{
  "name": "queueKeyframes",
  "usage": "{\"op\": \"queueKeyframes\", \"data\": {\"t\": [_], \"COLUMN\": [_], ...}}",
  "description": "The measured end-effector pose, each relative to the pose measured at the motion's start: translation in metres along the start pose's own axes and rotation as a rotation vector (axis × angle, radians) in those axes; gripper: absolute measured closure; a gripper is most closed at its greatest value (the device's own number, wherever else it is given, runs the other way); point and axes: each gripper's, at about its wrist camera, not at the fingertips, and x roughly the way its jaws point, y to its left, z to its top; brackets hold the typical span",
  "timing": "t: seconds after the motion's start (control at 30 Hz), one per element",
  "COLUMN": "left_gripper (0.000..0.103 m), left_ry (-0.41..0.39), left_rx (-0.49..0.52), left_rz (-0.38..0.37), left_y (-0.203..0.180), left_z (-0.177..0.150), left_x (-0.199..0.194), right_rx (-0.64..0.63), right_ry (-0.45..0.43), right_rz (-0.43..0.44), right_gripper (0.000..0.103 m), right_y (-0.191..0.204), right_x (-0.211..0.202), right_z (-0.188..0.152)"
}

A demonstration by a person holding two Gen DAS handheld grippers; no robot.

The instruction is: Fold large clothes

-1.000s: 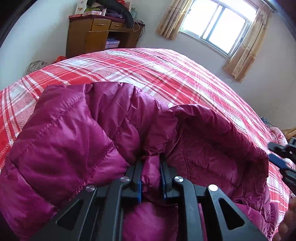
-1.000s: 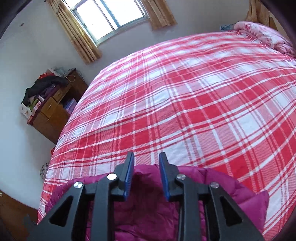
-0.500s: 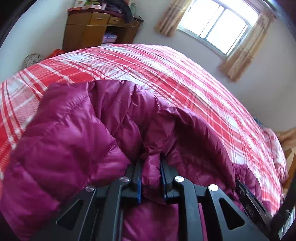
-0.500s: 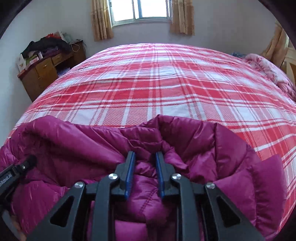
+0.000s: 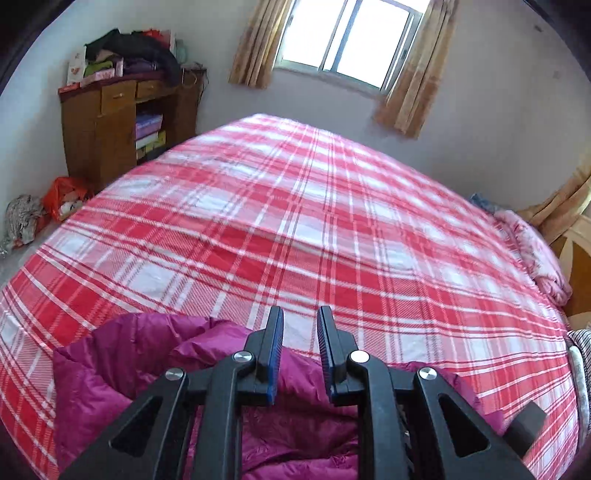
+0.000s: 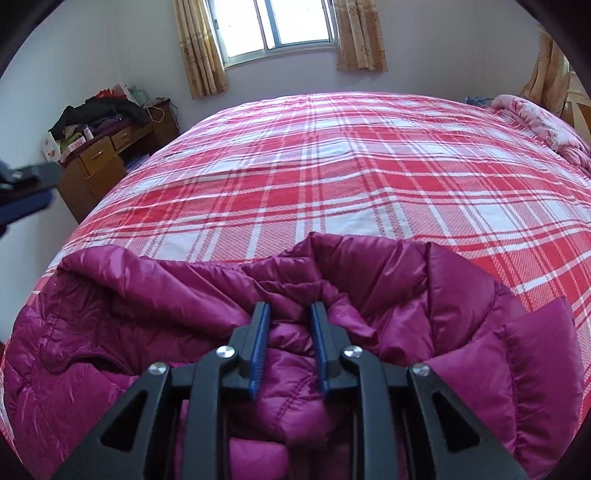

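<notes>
A: Far wall?
B: Pale; bright window [image 6: 279, 26], tan curtains [image 6: 199, 48].
A: Furniture?
B: Plaid bed [image 5: 295, 229]; wooden desk [image 5: 110, 122] at left, clothes [image 5: 140, 48] piled on top.

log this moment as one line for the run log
task: fold large clothes | left gripper: open, above jacket edge | right gripper: shut on magenta puffer jacket | jacket bunched on plaid bed

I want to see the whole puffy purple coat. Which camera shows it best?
The right wrist view. There the purple coat fills the whole bottom of the picture, spread across the checked bed, with a fold between the right gripper fingers. The left wrist view shows only a small crumpled part under the open left gripper.
</notes>
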Motion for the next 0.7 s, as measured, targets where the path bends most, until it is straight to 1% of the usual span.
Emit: {"op": "queueKeyframes", "data": {"t": [0.03,0.07,0.17,0.23,0.27,0.33,0.37,0.4,0.47,0.53,0.57,0.6,0.63,0.67,0.7], "left_gripper": [0.084,0.084,0.084,0.084,0.084,0.084,0.084,0.084,0.084,0.084,0.084,0.084,0.084,0.084,0.084], "left_ry": [0.054,0.087,0.102,0.096,0.088,0.055,0.025,0.003,0.005,0.001,-0.004,-0.006,-0.007,-0.009,-0.010], "left_rx": [-0.005,-0.011,-0.079,-0.101,-0.095,-0.085,-0.072,-0.060,-0.043,-0.037,-0.038,-0.044,-0.053,-0.057,-0.054], "left_rz": [0.045,0.098,0.156,0.148,0.150,0.138,0.139,0.149,0.171,0.176,0.172,0.164,0.154,0.149,0.151], "left_y": [0.003,0.009,0.041,0.059,0.062,0.061,0.057,0.055,0.048,0.047,0.047,0.049,0.051,0.052,0.052], "left_z": [-0.002,-0.006,-0.024,-0.039,-0.047,-0.064,-0.069,-0.071,-0.067,-0.065,-0.065,-0.065,-0.065,-0.066,-0.066], "left_x": [0.017,0.029,0.031,0.023,0.022,0.026,0.026,0.026,0.031,0.033,0.032,0.032,0.031,0.031,0.031], "right_rx": [0.010,0.019,0.019,0.015,0.015,0.019,0.022,0.024,0.020,-0.004,-0.046,-0.091,-0.123,-0.146,-0.166], "right_ry": [-0.002,-0.002,-0.001,0.002,0.003,0.005,0.006,0.009,0.016,0.042,0.071,0.078,0.051,0.010,-0.007], "right_rz": [0.011,0.021,0.022,0.019,0.020,0.030,0.035,0.036,0.030,-0.001,-0.041,-0.082,-0.101,-0.097,-0.095], "right_gripper": [0.079,0.079,0.079,0.079,0.079,0.078,0.078,0.077,0.077,0.077,0.077,0.077,0.077,0.077,0.077], "right_y": [-0.003,-0.005,-0.004,-0.002,-0.002,-0.003,-0.004,-0.004,-0.003,0.002,0.010,0.018,0.026,0.034,0.040], "right_x": [-0.001,-0.001,0.000,0.000,0.000,0.000,0.001,0.001,0.002,0.004,0.005,0.003,-0.003,-0.011,-0.014], "right_z": [0.000,0.000,0.000,0.000,0.000,0.000,0.001,0.001,0.001,0.004,0.008,0.012,0.015,0.017,0.018]}}
